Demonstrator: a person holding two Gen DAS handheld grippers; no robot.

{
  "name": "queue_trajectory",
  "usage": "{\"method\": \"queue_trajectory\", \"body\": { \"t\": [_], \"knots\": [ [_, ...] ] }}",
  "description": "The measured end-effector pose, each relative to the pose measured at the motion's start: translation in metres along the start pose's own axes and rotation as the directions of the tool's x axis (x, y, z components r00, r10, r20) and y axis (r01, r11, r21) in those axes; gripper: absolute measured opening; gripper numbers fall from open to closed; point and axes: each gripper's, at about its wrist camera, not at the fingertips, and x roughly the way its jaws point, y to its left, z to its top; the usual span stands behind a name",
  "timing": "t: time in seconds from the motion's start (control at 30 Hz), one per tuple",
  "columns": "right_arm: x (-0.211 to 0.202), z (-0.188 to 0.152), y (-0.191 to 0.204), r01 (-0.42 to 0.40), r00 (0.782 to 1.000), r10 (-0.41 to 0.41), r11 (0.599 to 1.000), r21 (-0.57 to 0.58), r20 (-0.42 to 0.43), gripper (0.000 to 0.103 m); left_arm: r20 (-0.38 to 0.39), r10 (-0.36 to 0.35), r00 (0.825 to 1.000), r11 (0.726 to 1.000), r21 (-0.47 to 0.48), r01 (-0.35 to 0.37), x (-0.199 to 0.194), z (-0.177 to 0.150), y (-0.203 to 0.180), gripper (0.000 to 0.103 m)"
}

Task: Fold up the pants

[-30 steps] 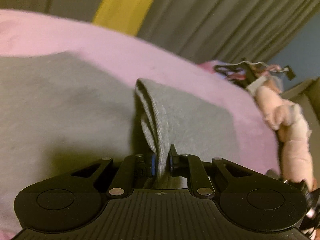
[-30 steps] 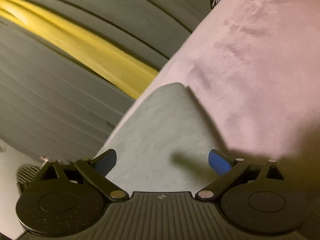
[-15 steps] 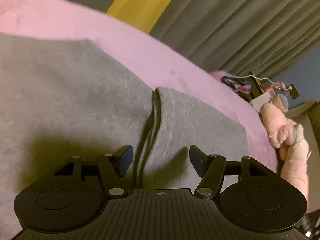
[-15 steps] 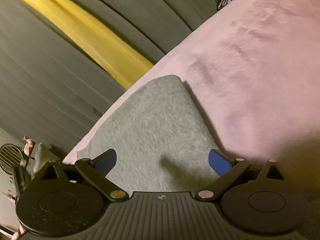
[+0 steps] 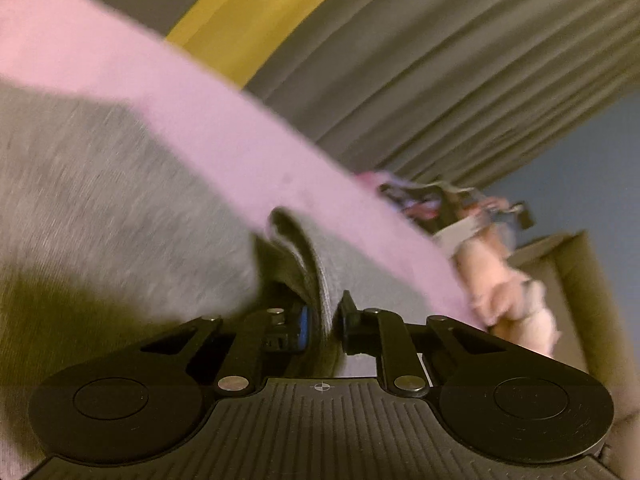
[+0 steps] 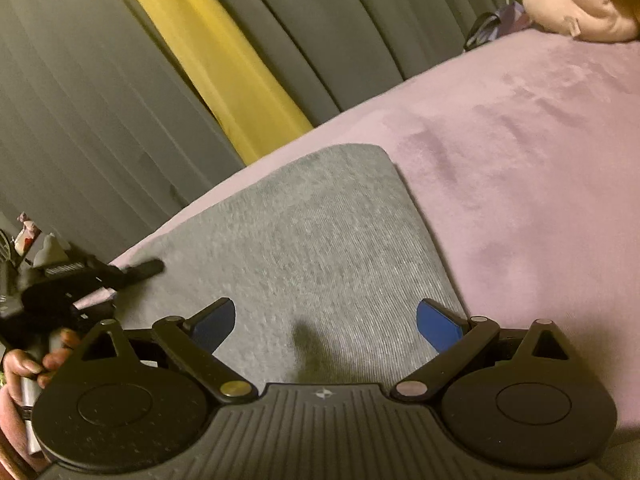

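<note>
Your left gripper (image 5: 322, 322) is angled down at the bed, and its jaws are closing with a raised fold of the grey pants (image 5: 112, 208) pressed between the pads. The left wrist view is motion-blurred, so the fold's layers are hard to count.

Your right gripper (image 6: 326, 320) is also tilted down, jaws spread wide, hovering over the pants with nothing between the blue pads (image 6: 438, 330). The pants lie flat on the pink blanket (image 6: 540, 160), with a rounded corner ahead of the right gripper.

In the right wrist view your left hand (image 6: 24, 364) is wrapped around the other tool's handle at the lower left edge. A pink plush toy (image 6: 580, 0) sits at the blanket's far edge by the grey curtains (image 6: 100, 120).
</note>
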Motion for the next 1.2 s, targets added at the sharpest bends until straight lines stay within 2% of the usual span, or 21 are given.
{"method": "queue_trajectory", "body": {
  "t": [0.1,0.13,0.17,0.2,0.23,0.3,0.33,0.4,0.47,0.6,0.67,0.77,0.83,0.87,0.9,0.97,1.03,1.1,1.13,1.2],
  "knots": [
    [-0.002,-0.001,0.002,-0.020,1.000,0.020,1.000,-0.015,0.009,0.098,0.032,-0.062,0.998,0.998,0.026,0.062,-0.020,0.000,-0.012,0.017],
    [-0.003,-0.001,0.002,-0.022,1.000,0.022,1.000,-0.016,0.010,0.098,0.033,-0.045,0.998,0.999,0.027,0.044,-0.023,0.001,-0.011,0.017],
    [-0.002,-0.001,0.002,-0.026,1.000,0.026,1.000,-0.014,0.006,0.098,0.029,0.002,1.000,0.999,0.035,-0.003,-0.024,0.001,-0.008,0.019],
    [0.000,0.000,0.001,-0.030,1.000,0.030,0.999,-0.011,-0.001,0.098,0.015,0.087,0.996,0.994,0.058,-0.087,-0.016,0.000,-0.009,0.019],
    [0.002,0.000,0.001,-0.024,1.000,0.024,1.000,-0.010,-0.012,0.098,-0.017,0.184,0.983,0.980,0.084,-0.182,-0.007,0.000,-0.006,0.020],
    [0.008,0.000,0.002,0.007,0.999,-0.008,1.000,-0.021,-0.037,0.098,-0.069,0.291,0.954,0.954,0.094,-0.284,0.011,-0.003,-0.004,0.023],
    [0.010,-0.001,0.003,0.019,0.999,-0.020,0.999,-0.029,-0.047,0.098,-0.088,0.299,0.950,0.952,0.088,-0.292,0.016,-0.003,-0.002,0.025],
    [0.011,-0.002,0.006,0.029,0.998,-0.032,0.998,-0.047,-0.048,0.099,-0.063,0.300,0.952,0.952,0.085,-0.295,0.015,-0.001,-0.006,0.031],
    [0.009,-0.003,0.007,0.032,0.998,-0.035,0.998,-0.057,-0.047,0.099,-0.003,0.307,0.952,0.948,0.094,-0.305,0.008,0.000,-0.013,0.045],
    [0.010,-0.002,0.005,0.026,0.998,-0.028,0.999,-0.038,-0.049,0.099,0.095,0.323,0.942,0.938,0.103,-0.332,-0.010,-0.001,-0.014,0.050],
    [0.010,-0.003,0.005,0.029,0.998,-0.031,0.999,-0.040,-0.054,0.099,0.103,0.298,0.949,0.944,0.115,-0.309,-0.011,-0.002,-0.018,0.065],
    [0.011,-0.003,0.008,0.040,0.997,-0.043,0.998,-0.053,-0.059,0.099,0.020,0.289,0.957,0.947,0.142,-0.289,0.001,-0.007,-0.017,0.068],
    [0.011,-0.004,0.009,0.044,0.997,-0.048,0.997,-0.060,-0.060,0.099,-0.062,0.322,0.945,0.938,0.153,-0.309,0.014,-0.010,-0.013,0.068],
    [0.011,-0.004,0.009,0.045,0.997,-0.049,0.997,-0.062,-0.061,0.099,-0.074,0.336,0.939,0.934,0.153,-0.322,0.017,-0.010,-0.012,0.067],
    [0.011,-0.004,0.010,0.046,0.997,-0.050,0.997,-0.063,-0.061,0.099,-0.076,0.327,0.942,0.938,0.149,-0.313,0.015,-0.010,-0.012,0.067],
    [0.011,-0.004,0.010,0.046,0.997,-0.050,0.997,-0.064,-0.060,0.099,-0.110,0.285,0.952,0.956,0.107,-0.274,0.008,-0.007,-0.008,0.067],
    [0.011,-0.004,0.010,0.045,0.997,-0.049,0.997,-0.067,-0.057,0.099,-0.202,0.192,0.960,0.981,0.024,-0.191,0.006,-0.007,-0.002,0.067],
    [0.010,-0.004,0.011,0.045,0.998,-0.049,0.996,-0.076,-0.048,0.099,-0.306,0.126,0.944,0.989,-0.030,-0.142,0.010,-0.012,0.005,0.067],
    [0.010,-0.005,0.012,0.047,0.998,-0.050,0.996,-0.082,-0.045,0.099,-0.323,0.135,0.937,0.988,-0.022,-0.150,0.014,-0.013,0.007,0.065],
    [0.012,-0.005,0.013,0.054,0.997,-0.059,0.994,-0.095,-0.049,0.099,-0.321,0.165,0.933,0.985,0.010,-0.171,0.019,-0.013,0.006,0.053]
  ]
}}
